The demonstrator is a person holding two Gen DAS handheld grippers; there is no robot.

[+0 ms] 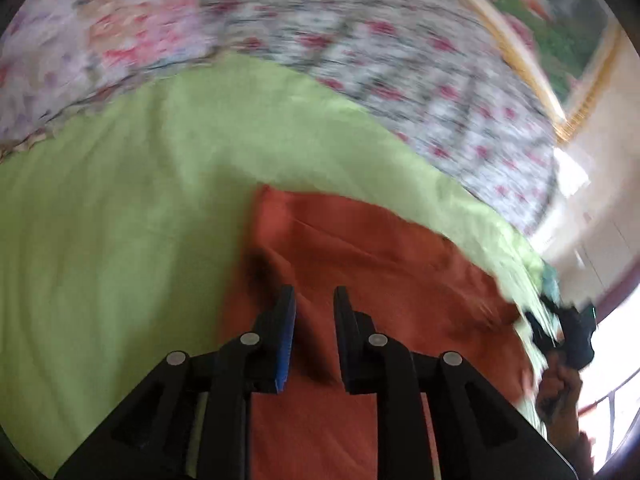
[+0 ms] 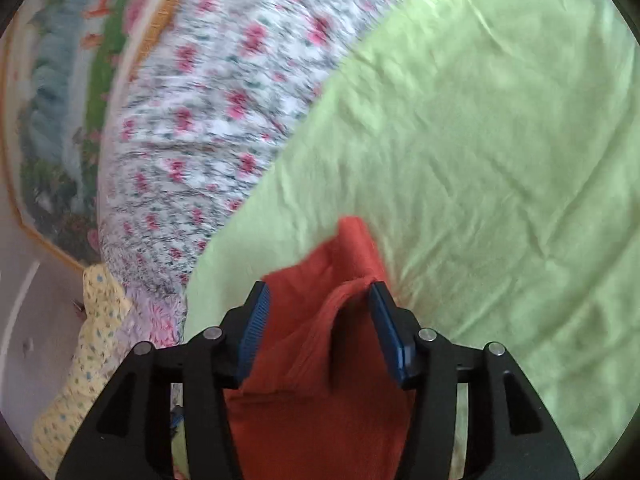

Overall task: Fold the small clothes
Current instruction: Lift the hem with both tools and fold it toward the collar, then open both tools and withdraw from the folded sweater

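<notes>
A rust-orange garment [image 1: 360,248] lies on a light green sheet [image 1: 120,208]. In the left wrist view, my left gripper [image 1: 315,300] hovers over the garment with its jaws slightly apart and orange cloth showing in the gap; whether it pinches cloth is unclear. The right gripper shows blurred at that view's right edge [image 1: 560,332]. In the right wrist view, my right gripper [image 2: 320,300] has its jaws apart with a raised fold of the orange garment [image 2: 320,320] between the blue pads [image 2: 252,328]. The views are motion-blurred.
A floral pink-and-white bedcover [image 2: 200,120] lies beyond the green sheet [image 2: 480,140]. A framed landscape picture [image 2: 52,100] stands at the left of the right wrist view. A yellow patterned cloth [image 2: 88,340] lies at the lower left.
</notes>
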